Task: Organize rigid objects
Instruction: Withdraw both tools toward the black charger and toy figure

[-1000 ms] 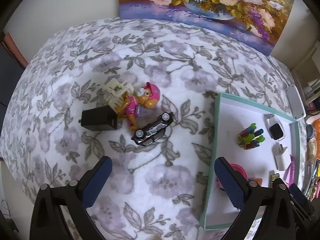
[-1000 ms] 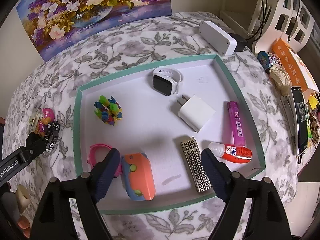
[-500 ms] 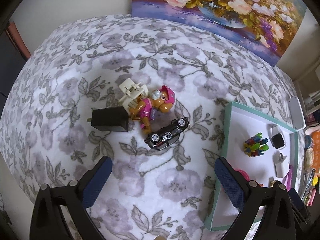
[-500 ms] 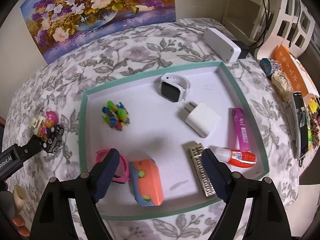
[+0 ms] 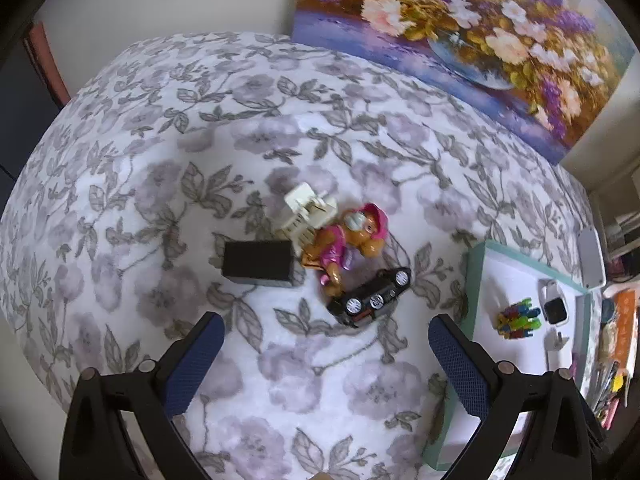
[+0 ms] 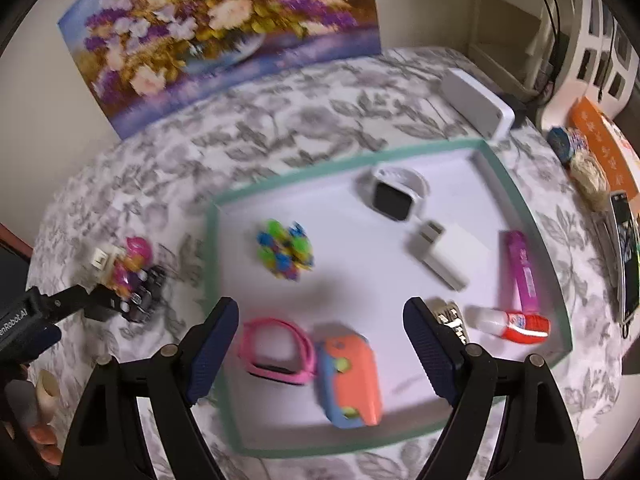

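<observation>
Left gripper [image 5: 322, 338] jaws spread wide, empty, above toy car [image 5: 370, 297]. Right gripper [image 6: 316, 326] jaws released over tray [image 6: 520, 196]. Risk: car touches pup figure [image 5: 346, 240], near black block [image 5: 258, 264]; closing may snag or scatter neighbours.

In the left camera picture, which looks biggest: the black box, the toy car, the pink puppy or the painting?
1. Painting, by far.
2. Puppy, toy car and black box look about the same size, lying close together on the cloth; I would not rank them.
</observation>
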`<state>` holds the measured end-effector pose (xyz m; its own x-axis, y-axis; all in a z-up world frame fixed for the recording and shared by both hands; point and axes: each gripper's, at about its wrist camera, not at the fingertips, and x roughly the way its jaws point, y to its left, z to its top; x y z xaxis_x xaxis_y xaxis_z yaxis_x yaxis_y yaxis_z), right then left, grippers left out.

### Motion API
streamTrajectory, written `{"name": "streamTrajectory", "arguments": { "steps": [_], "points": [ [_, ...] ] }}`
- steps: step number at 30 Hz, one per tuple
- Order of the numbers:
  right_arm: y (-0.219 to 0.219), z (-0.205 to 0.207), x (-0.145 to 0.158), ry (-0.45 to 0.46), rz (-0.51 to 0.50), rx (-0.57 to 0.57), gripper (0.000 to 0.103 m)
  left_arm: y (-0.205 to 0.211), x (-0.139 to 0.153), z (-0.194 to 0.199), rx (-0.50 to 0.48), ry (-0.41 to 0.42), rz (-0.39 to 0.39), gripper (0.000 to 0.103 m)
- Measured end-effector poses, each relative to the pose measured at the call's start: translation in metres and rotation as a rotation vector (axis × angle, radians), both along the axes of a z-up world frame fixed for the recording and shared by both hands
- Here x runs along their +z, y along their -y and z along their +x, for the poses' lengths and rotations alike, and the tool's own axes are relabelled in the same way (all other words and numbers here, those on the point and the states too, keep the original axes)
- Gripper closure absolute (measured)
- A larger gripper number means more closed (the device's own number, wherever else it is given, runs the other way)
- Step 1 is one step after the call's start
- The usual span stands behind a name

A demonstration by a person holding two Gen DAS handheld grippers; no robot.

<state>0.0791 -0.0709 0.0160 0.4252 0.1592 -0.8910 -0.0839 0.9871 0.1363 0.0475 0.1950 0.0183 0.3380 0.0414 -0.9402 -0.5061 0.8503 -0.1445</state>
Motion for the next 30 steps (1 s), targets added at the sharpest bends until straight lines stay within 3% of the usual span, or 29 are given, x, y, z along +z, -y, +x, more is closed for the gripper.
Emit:
{"name": "streamTrajectory", "arguments": {
  "steps": [8, 19, 30],
  "points": [
    [-0.044, 0.0, 0.02, 0.089, -0.04, 0.052, 0.018, -0.043, 0.006, -0.008, 0.068, 0.037, -0.008, 0.0],
    [-0.133, 0.0, -0.007, 0.007, -0.086, 0.235, 0.018, -0.094, -0.013, -0.018, 0.148, 0.011, -0.05, 0.0],
    [-0.167, 0.003, -0.04, -0.062, -0.116, 0.362, 0.018, -0.09, -0.044, -0.007, 0.118, -0.044, -0.12, 0.0]
  ]
}}
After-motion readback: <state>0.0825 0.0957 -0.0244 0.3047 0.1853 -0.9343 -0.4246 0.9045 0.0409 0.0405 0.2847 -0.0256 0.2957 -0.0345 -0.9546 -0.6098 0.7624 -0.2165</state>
